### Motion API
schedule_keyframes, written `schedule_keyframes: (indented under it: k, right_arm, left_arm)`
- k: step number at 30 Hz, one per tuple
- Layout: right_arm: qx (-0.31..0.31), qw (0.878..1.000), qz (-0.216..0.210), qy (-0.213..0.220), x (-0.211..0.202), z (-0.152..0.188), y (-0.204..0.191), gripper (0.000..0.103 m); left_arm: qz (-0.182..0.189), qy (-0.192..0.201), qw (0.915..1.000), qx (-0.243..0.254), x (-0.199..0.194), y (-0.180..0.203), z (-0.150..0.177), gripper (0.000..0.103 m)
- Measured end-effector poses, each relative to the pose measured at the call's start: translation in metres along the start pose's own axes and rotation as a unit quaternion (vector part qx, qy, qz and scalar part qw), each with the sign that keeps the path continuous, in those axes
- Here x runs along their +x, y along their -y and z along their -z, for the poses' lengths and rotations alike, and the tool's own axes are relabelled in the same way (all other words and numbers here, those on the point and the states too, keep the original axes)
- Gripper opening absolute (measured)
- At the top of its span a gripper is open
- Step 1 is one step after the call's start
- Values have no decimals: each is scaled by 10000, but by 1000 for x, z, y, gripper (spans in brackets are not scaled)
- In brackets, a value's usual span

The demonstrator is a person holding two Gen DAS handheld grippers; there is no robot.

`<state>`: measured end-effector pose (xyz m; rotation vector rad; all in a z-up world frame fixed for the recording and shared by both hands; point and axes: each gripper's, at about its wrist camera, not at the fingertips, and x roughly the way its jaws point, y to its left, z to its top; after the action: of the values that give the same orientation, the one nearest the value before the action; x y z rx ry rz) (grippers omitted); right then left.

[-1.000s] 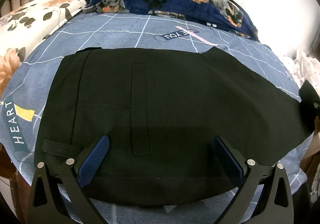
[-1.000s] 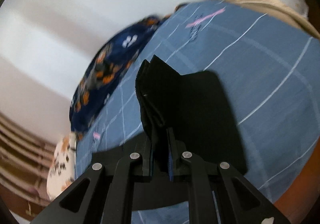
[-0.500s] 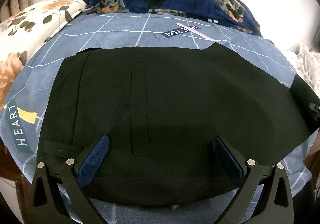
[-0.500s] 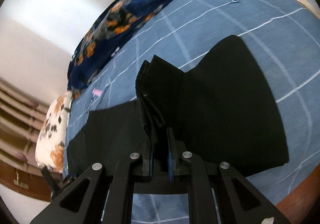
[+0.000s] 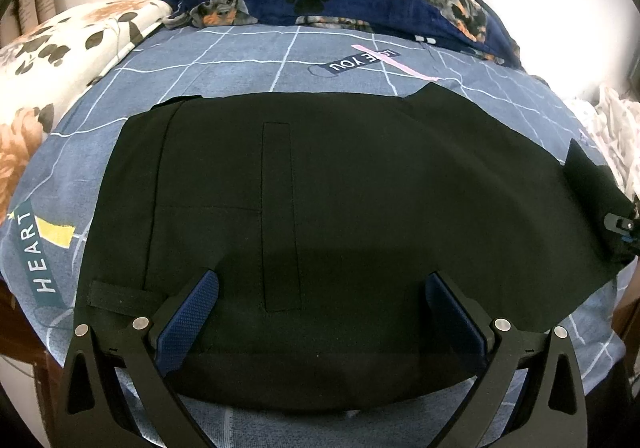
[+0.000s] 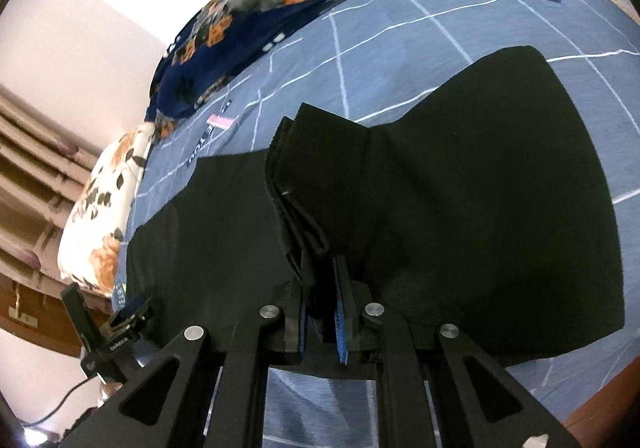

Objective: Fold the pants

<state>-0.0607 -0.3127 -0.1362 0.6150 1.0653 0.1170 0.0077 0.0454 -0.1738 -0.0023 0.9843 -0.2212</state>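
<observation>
One pants [image 5: 340,215] | black, flat on bed | end pinched, lifted

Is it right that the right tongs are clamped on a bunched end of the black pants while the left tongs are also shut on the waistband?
Not quite. The left wrist view shows the left tongs wide open above the black pants, gripping nothing. The rest holds: in the right wrist view the right tongs are clamped on a bunched end of the pants.
</observation>
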Motion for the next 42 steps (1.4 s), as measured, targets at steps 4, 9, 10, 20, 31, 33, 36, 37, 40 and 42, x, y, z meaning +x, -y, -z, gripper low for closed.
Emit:
schedule_keyframes:
  k: [4,9,10,20,31,33,36,37,40,42]
  right_arm:
    - [-36,10000,-35,-65,7,2,-7,12]
    - [-167,9998,-25,-136,14,5,-17,12]
    - [-192,9997,-20,-144,16,5,-19,12]
    - [-339,9992,-32,-208,23,9,-33,13]
    - [-350,9991,-42,-221,25,10,-36,13]
    - [-354,9991,-44,-229,27,12,-37,13]
    - [-353,9991,-52,-238,28,13,-39,13]
    - [-348,9991,-56,-239,29,13,-39,13]
    - [-352,9991,-61,-242,29,13,-40,13]
    - [-336,9991,-67,-240,29,13,-40,14]
  left_arm:
    - [-3,-1,10000,2,0,0,0,103]
    - [-10,-7,10000,13,1,1,0,103]
    - [-12,-10,10000,17,1,1,0,103]
    - [-22,-17,10000,28,1,2,1,103]
    - [-31,-23,10000,36,1,2,1,103]
    - [-30,-24,10000,37,2,3,0,103]
    - [-33,-25,10000,38,2,3,0,103]
    - [-34,-25,10000,39,2,4,0,103]
    - [-37,-27,10000,42,2,3,0,103]
    - [-38,-27,10000,42,2,5,-1,103]
